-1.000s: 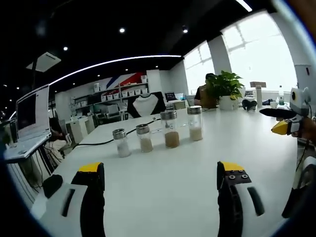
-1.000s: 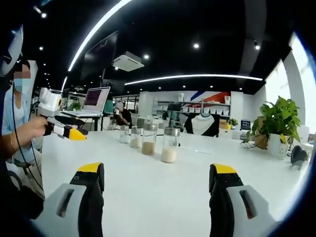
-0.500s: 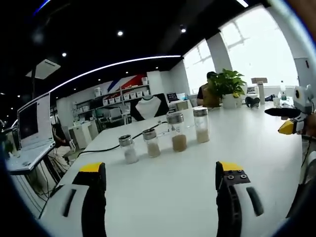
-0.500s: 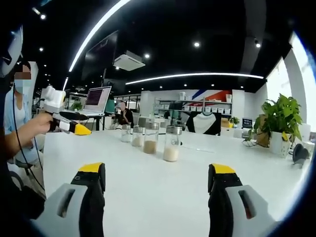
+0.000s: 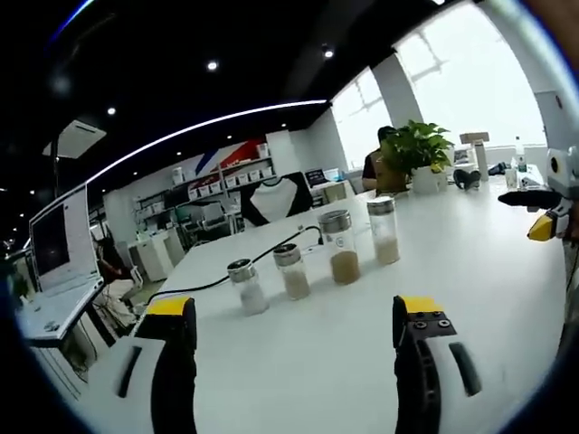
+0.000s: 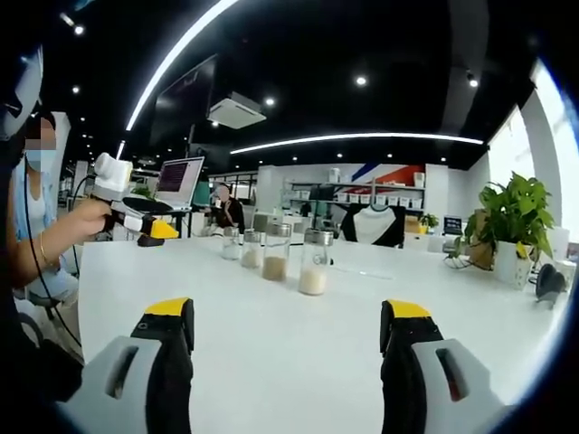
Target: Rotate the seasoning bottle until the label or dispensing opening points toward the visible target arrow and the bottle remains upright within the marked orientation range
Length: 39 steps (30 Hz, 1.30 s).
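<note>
Four glass seasoning bottles with metal caps stand upright in a row on the white table [image 5: 488,271]: the first bottle [image 5: 247,287] holds white grains, the second bottle [image 5: 291,271] tan powder, the third bottle [image 5: 341,247] brown powder, and the fourth bottle [image 5: 384,230] pale grains. Both the left gripper [image 5: 289,316] and the right gripper [image 6: 285,316] hover above the table with jaws spread wide, holding nothing, short of the row. Behind stand a potted plant [image 5: 418,154], a laptop [image 5: 54,249] and office shelves.
</note>
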{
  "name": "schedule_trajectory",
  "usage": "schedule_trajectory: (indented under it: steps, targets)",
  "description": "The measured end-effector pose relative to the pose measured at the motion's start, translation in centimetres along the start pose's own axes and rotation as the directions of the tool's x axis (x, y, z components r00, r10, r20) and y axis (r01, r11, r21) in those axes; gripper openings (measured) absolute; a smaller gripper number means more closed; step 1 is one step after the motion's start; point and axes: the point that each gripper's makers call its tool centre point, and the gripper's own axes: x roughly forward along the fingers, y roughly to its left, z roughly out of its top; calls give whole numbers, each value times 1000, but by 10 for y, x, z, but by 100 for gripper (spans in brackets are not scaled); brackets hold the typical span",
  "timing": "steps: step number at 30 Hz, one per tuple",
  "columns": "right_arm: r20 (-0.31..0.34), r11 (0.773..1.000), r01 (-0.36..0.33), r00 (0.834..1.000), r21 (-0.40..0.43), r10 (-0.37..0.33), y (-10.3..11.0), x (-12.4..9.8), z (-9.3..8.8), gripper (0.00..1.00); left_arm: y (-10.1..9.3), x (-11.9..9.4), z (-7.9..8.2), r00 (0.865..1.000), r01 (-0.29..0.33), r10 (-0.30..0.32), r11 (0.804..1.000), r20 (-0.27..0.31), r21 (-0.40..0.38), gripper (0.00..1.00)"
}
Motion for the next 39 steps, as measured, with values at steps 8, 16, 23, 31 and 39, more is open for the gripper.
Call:
schedule_trajectory:
  steps: [8,16,23,31,39]
  targets:
    - [3,1000,-8,1000,-11,8,0,4,4,86,8,16,1,1000,12,-12,1000,-15,13,95]
    - [-4,1000,-19,1000,-21,19,1,10,7,85,20,33,-4,999,10,-7,999,-43,49,95]
    - [-4,999,-33,999,-22,33,6,15,9,84,25,46,-11,998,12,-9,999,-61,52,94]
    - [-18,999,-29,999,-25,29,7,14,7,83,29,57,-8,998,38,-36,999,-56,32,93]
    - [-27,999,-25,999,-21,24,6,13,4,83,35,68,-7,999,25,-26,1000,-32,-10,91]
